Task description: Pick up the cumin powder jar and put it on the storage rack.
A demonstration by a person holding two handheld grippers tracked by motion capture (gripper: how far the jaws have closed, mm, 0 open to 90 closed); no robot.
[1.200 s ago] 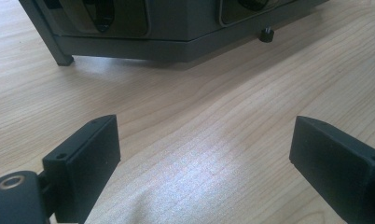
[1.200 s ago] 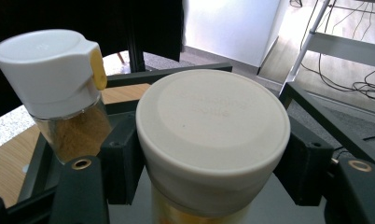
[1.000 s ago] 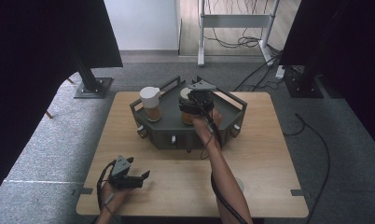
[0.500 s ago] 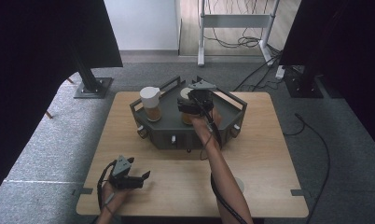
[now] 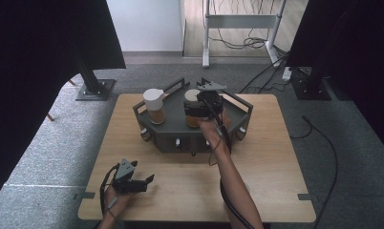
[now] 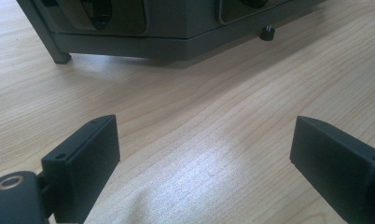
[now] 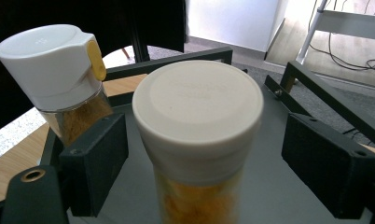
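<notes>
Pale wood of the table (image 5: 180, 200) nearest, and on its near left corner the left gripper (image 5: 133, 180), held low in a hand, jaws spread wide over bare boards with nothing between. Farther in, past the middle, a dark grey metal tray (image 5: 171, 138) on short feet, low rails round its edge. On the tray's floor, right of centre, the jar (image 7: 197, 107): clear-walled, upright, yellow-orange contents inside, broad cream lid on top. Straddled by the right gripper (image 5: 199, 102), reaching in from the near side; jaws just now opening, the jar between them but the pads standing off on either side, so not gripped. Likely light to middling in weight, stiff in the wall, smooth and probably a little slippery; glass or plastic hard to tell, so best treated as breakable. Best taken just under the lid, on the straight wall, squarely across the widest line, not on the lid itself in case of a loose fit. To the left, apart from it, a second jar (image 7: 59, 60) with a white flip cap and yellow tab, brown powder inside; near enough to be clipped by a jaw swinging left. Farthest, the tray's back rail (image 7: 176, 58), in the way of any push forward; up and back toward the near edge judged the clear way out.
</notes>
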